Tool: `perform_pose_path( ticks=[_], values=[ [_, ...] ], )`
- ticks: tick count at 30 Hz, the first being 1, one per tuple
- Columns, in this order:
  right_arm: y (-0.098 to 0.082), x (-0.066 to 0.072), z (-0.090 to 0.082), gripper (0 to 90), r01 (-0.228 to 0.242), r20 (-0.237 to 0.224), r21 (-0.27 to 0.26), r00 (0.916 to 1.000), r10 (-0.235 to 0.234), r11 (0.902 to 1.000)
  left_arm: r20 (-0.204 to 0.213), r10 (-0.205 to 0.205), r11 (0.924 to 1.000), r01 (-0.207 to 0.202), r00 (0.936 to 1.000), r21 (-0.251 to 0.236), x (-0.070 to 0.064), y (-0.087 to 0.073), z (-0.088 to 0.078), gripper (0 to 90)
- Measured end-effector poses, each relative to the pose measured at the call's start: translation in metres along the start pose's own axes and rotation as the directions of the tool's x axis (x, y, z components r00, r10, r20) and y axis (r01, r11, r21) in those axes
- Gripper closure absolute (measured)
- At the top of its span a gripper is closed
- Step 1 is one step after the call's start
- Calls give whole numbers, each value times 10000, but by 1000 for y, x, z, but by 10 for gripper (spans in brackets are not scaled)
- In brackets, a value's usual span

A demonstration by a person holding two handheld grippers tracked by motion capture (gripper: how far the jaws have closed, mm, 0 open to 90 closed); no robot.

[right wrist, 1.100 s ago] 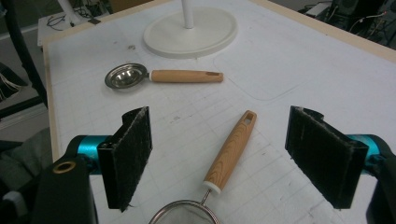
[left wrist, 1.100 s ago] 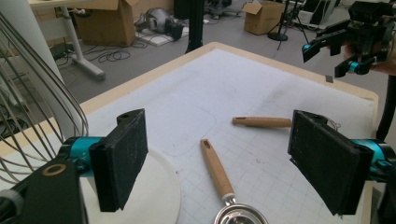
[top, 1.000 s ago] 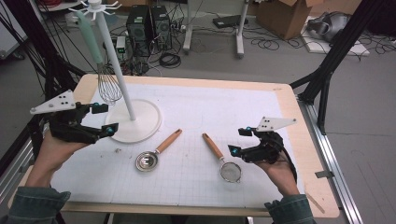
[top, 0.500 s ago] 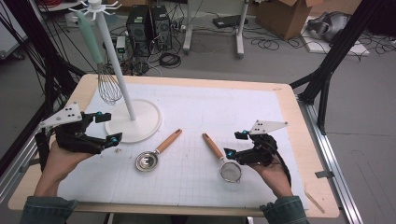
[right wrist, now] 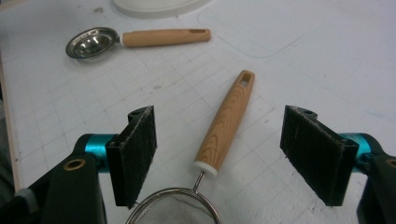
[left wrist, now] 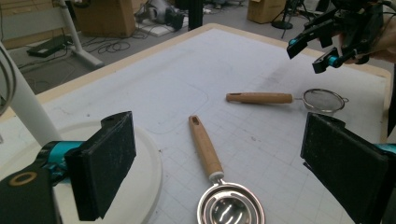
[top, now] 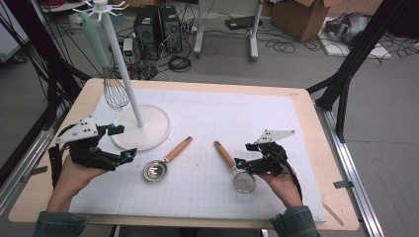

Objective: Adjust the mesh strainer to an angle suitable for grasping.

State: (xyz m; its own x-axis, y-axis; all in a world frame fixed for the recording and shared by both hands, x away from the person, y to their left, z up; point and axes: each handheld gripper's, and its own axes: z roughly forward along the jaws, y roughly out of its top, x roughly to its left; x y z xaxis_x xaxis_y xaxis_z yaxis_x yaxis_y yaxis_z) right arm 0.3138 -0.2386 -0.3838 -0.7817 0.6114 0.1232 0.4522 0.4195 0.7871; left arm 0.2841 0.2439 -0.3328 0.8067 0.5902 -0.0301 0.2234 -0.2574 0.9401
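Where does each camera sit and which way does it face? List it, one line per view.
High view: above the table's near edge, looking forward and down; forearms, both hands show.
Left gripper view: on the left gripper, facing the egg separator; own fingers show.
Right gripper view: on the right gripper, facing the strainer.
All share both utensils.

High view overhead, far; tool views close, low; all share strainer [top: 243, 180].
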Motion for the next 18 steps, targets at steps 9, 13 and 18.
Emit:
perform_pose_path(
  ticks=[9, 13, 18],
  values=[
    [-5, -6, 16, 340, -198, 169, 572, 9997, 189, 9982, 31, -88, 9998, 88, 10000, 194, 0, -12, 7, 102],
    [-5, -6, 20, 411, -108, 159, 892, 9998, 94, 9960, 22, -106, 9997, 105, 9999, 243, 1, -15, 9, 102],
    [-6, -7, 25, 458, -371, 43, 1171, 9993, 368, 9924, 11, -88, 9995, 87, 10000, 304, 1, -18, 10, 102]
  ],
)
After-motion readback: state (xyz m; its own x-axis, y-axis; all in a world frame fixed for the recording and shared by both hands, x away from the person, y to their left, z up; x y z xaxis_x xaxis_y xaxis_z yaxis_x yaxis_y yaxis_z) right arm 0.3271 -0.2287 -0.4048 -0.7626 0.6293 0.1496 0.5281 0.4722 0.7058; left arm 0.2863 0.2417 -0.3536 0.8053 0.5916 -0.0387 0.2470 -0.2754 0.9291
